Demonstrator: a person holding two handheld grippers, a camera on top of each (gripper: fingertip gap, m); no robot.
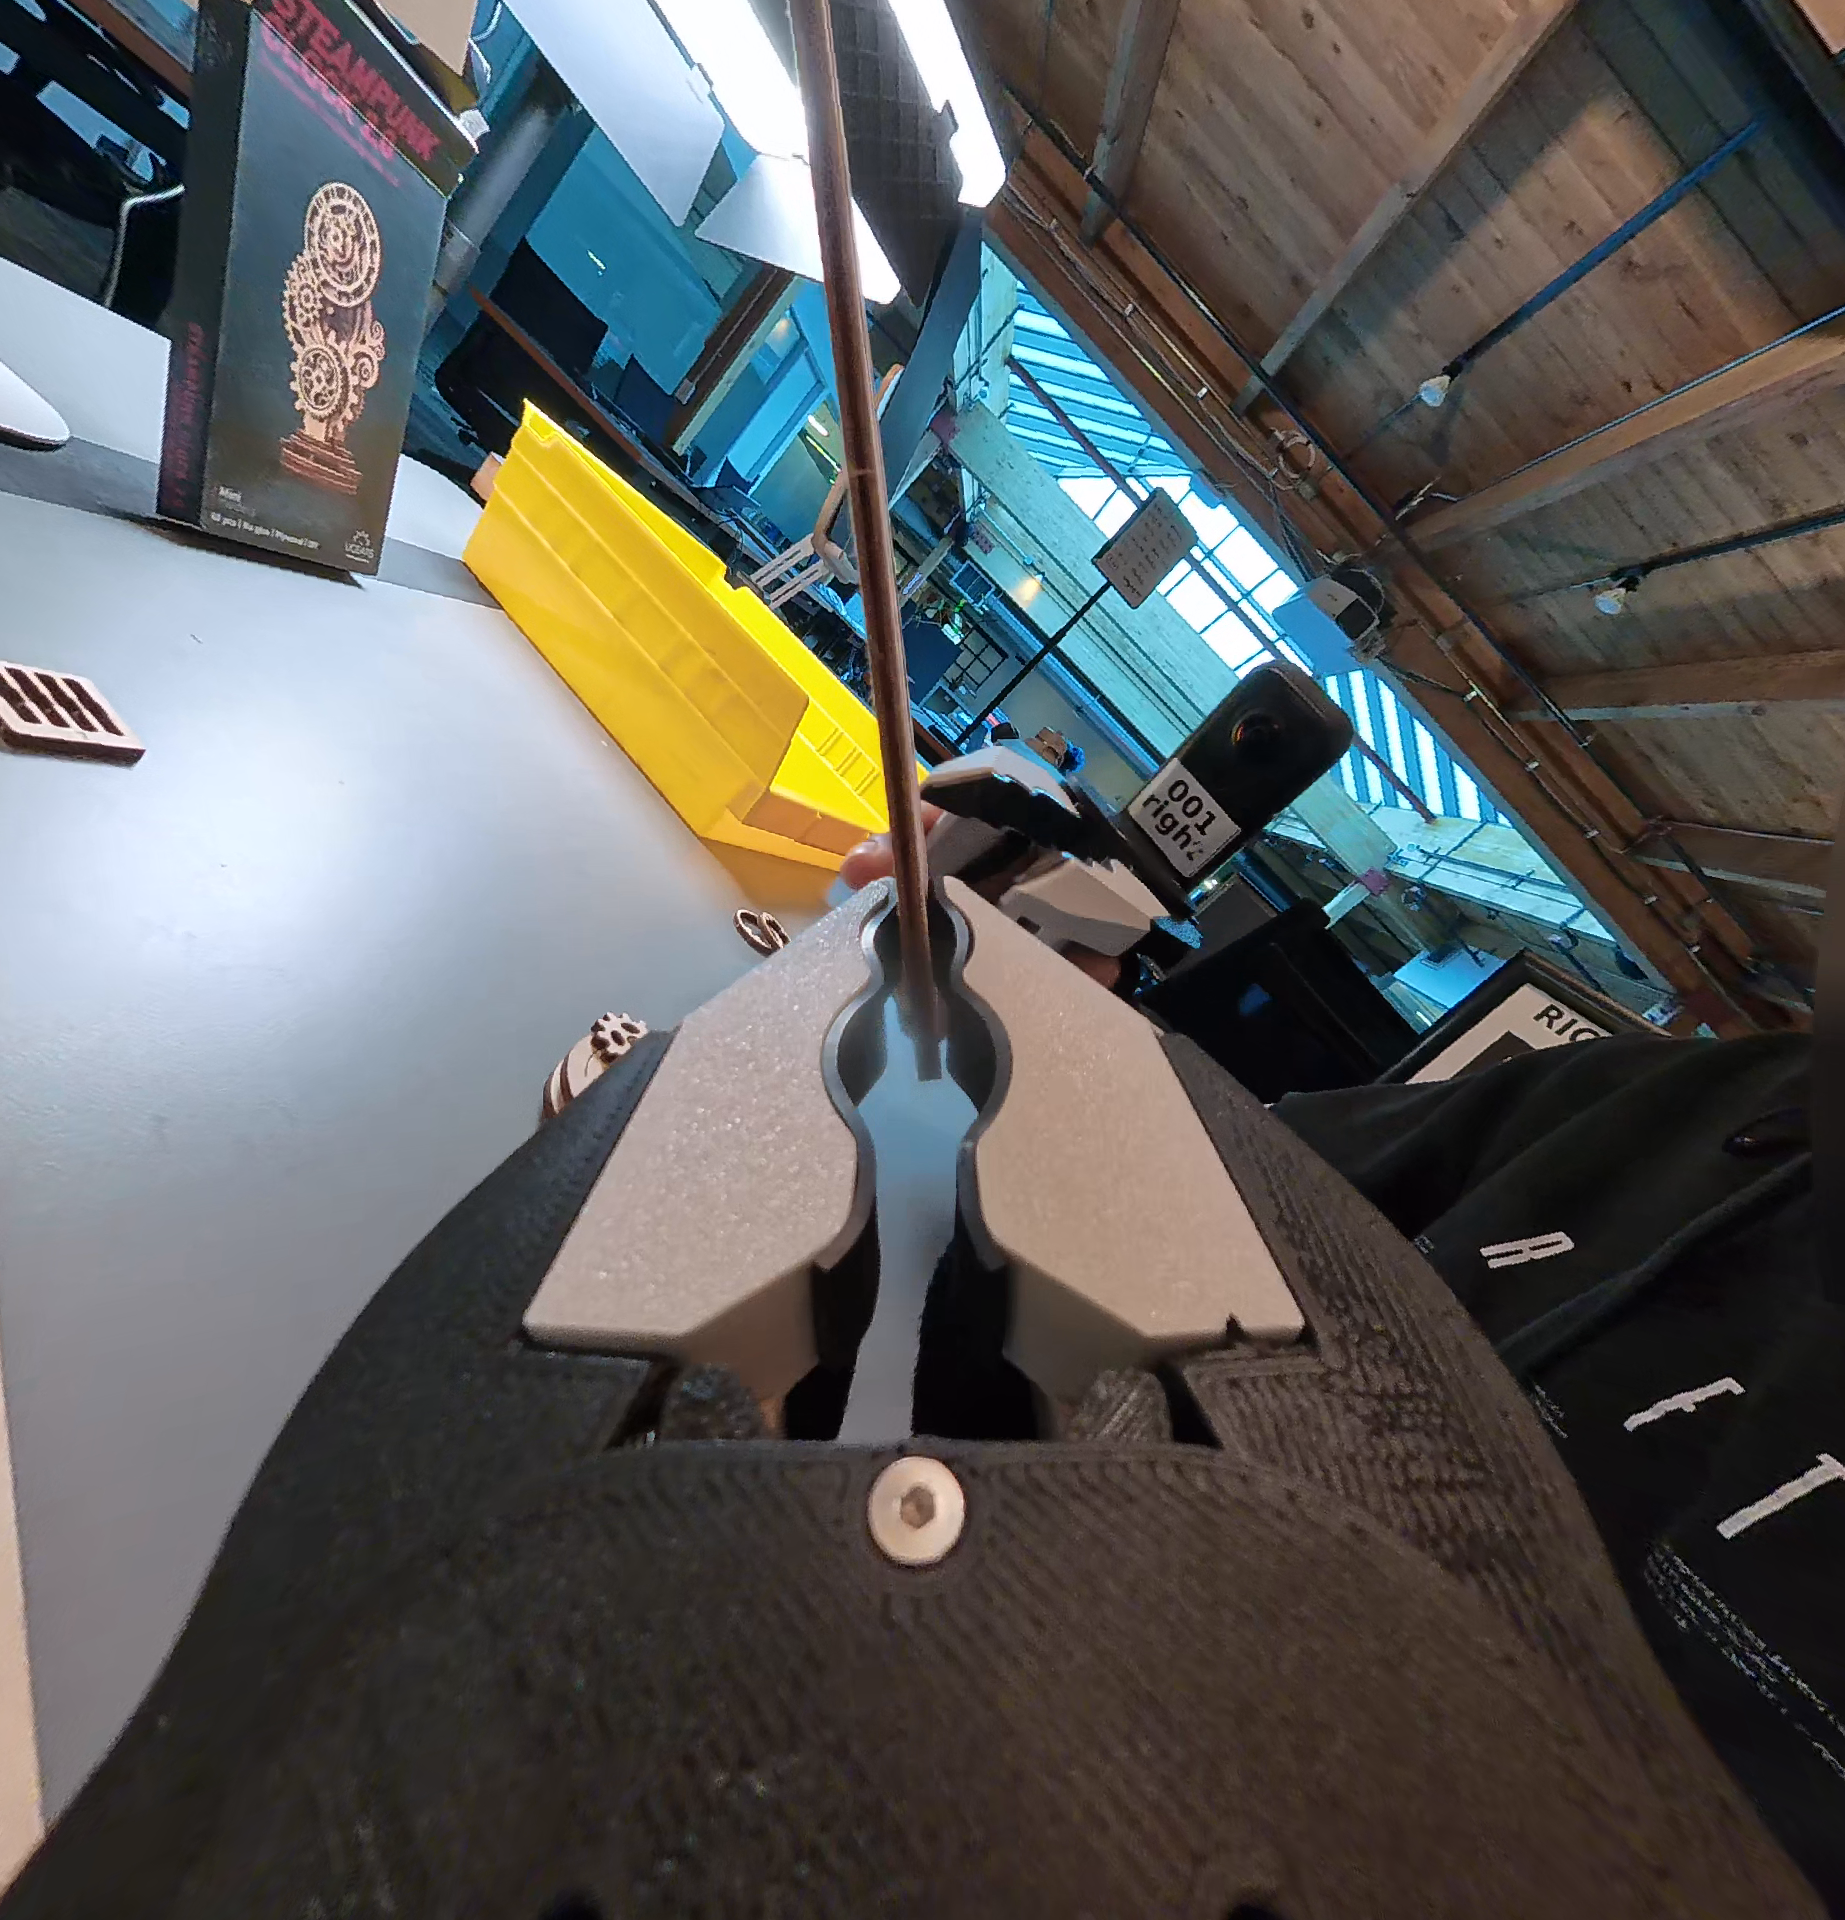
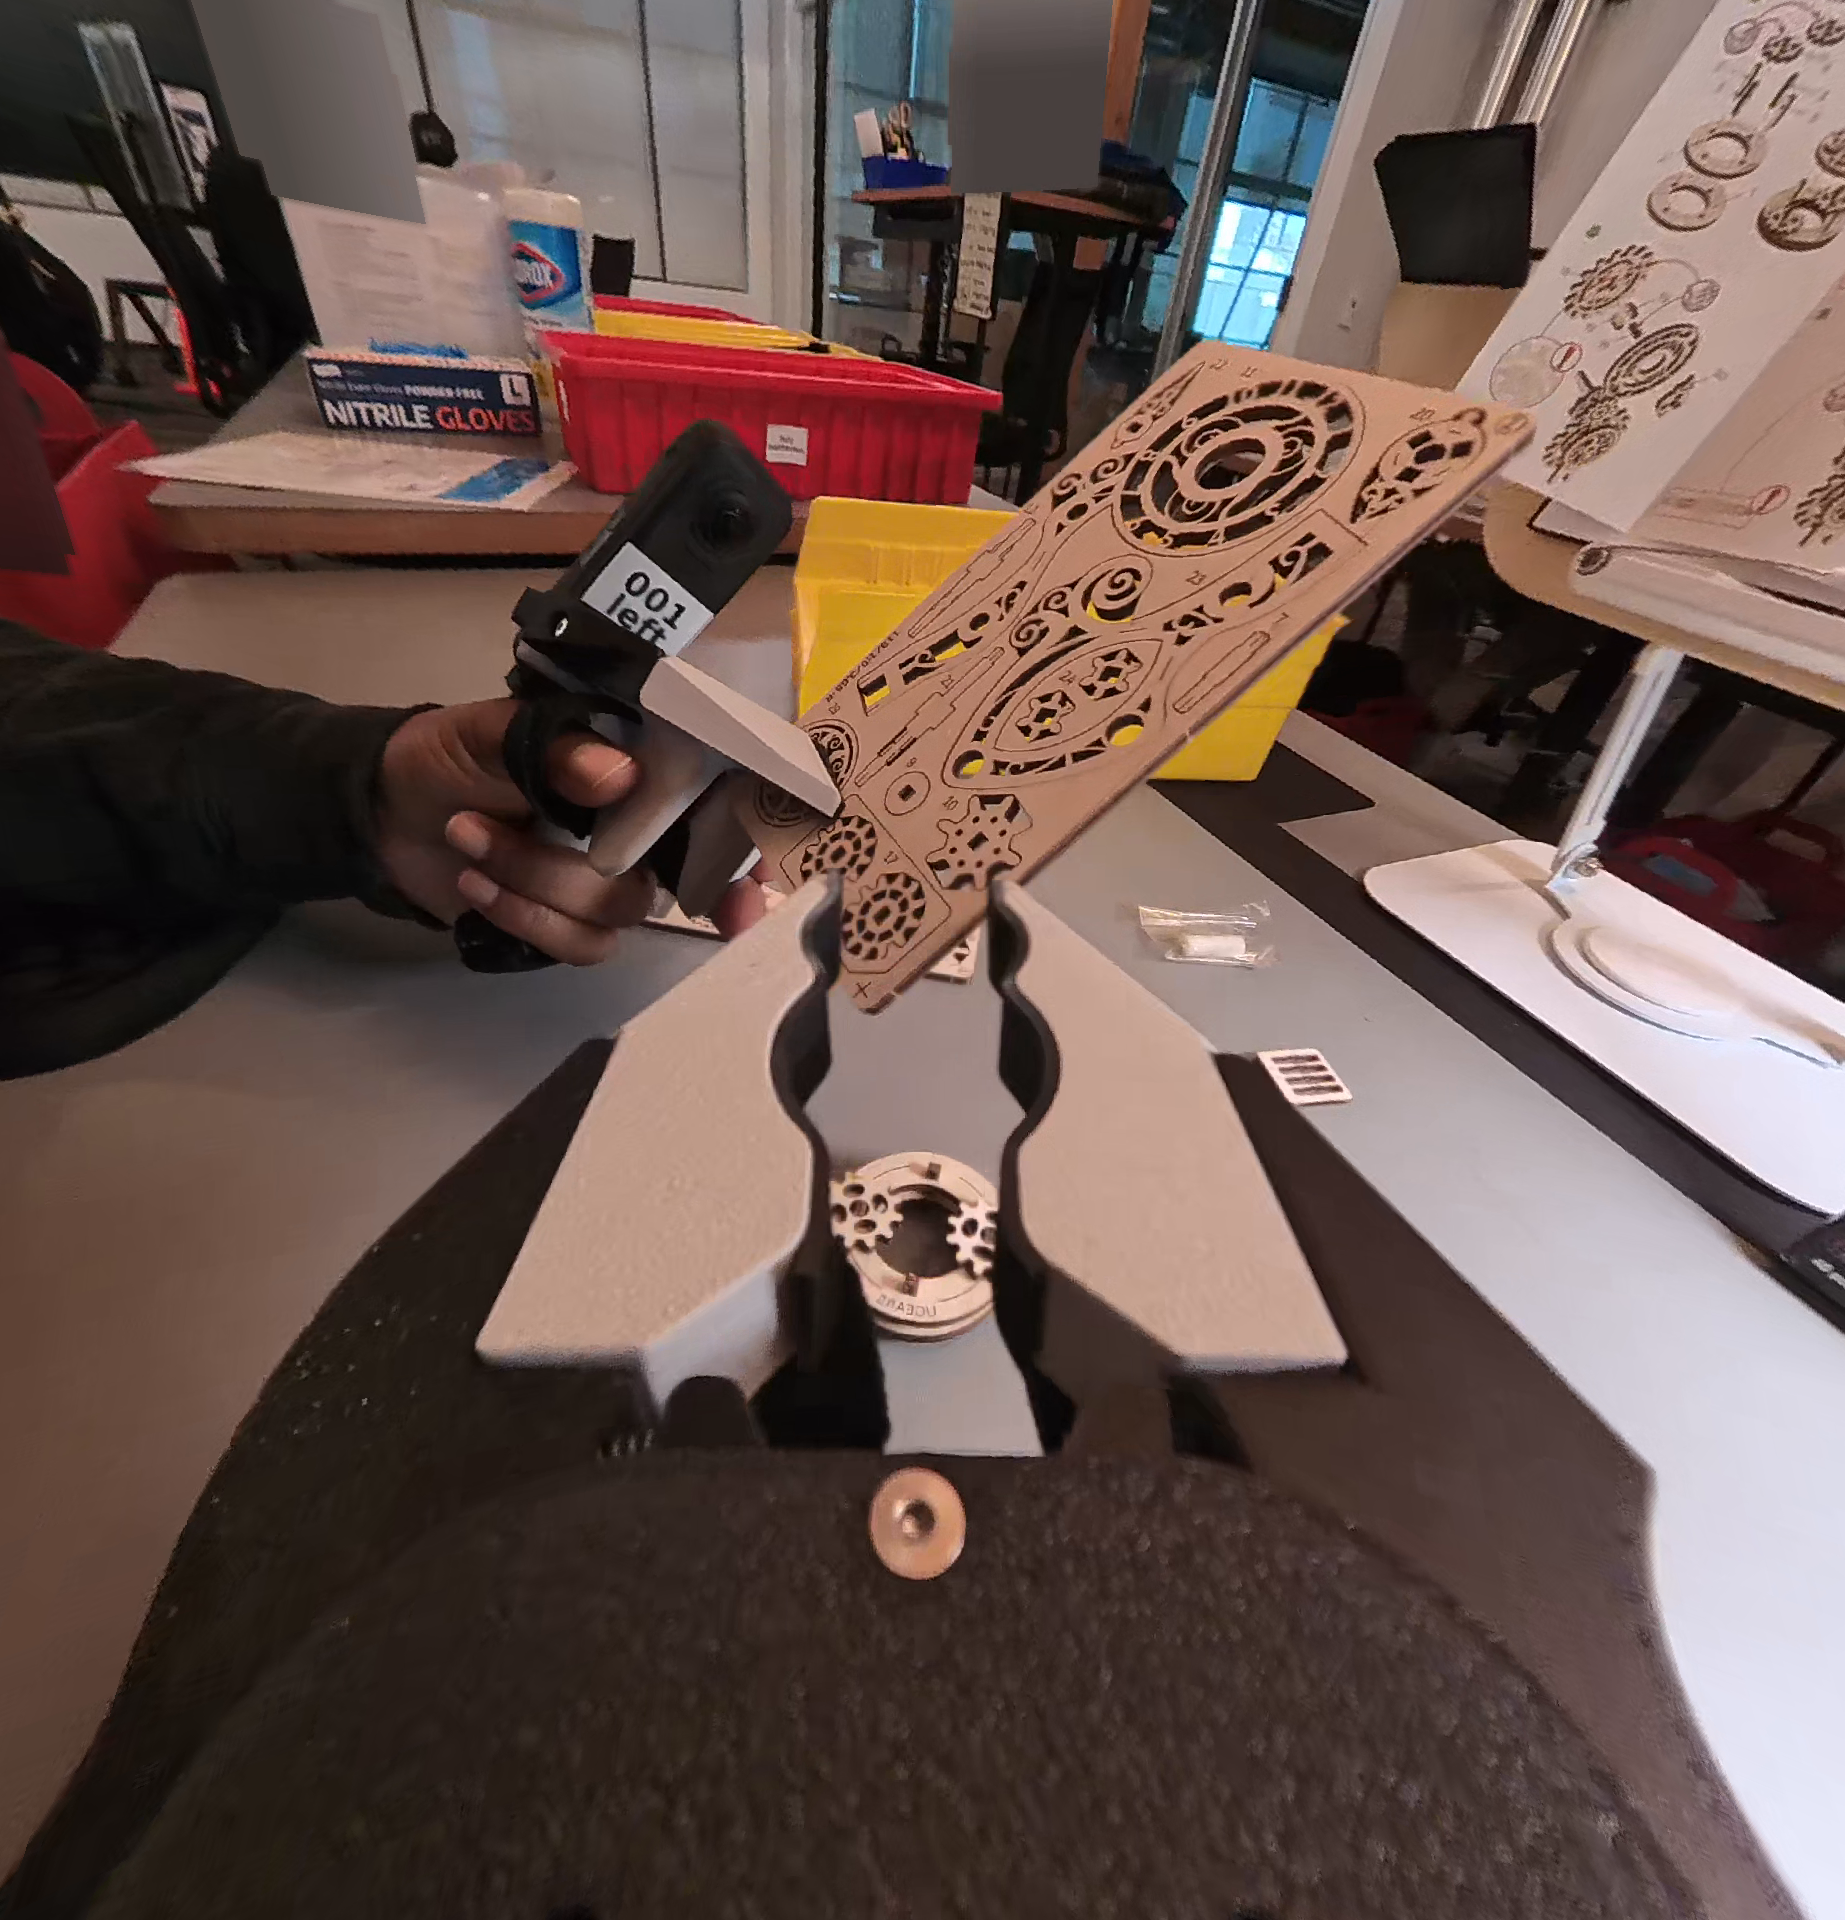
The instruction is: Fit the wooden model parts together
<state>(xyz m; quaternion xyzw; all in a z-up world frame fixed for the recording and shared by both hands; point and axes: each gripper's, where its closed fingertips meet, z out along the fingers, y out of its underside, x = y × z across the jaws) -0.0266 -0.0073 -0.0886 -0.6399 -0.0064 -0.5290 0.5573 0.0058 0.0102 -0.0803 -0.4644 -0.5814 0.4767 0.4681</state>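
My left gripper [image 1: 913,914] is shut on a thin laser-cut wooden parts sheet [image 1: 876,520], seen edge-on here. In the right wrist view the sheet [image 2: 1157,644] is held tilted above the table, with the left gripper [image 2: 793,831] clamping its lower left edge. My right gripper [image 2: 913,904] is open, and the sheet's lower corner hangs between its fingertips without being pinched. A round wooden gear assembly [image 2: 913,1247] lies on the grey table [image 2: 274,1195] below the right gripper's fingers. It also shows in the left wrist view [image 1: 596,1049].
A yellow bin [image 2: 866,582] stands behind the sheet and a red bin [image 2: 752,416] farther back. A slotted wooden piece [image 2: 1304,1075] and a small plastic bag [image 2: 1209,930] lie to the right. An instruction booklet [image 2: 1728,312] rests on a white stand [image 2: 1676,956]. The kit box [image 1: 294,312] stands at the table's far left. My right fingertips sit around 5 centimetres from my left ones.
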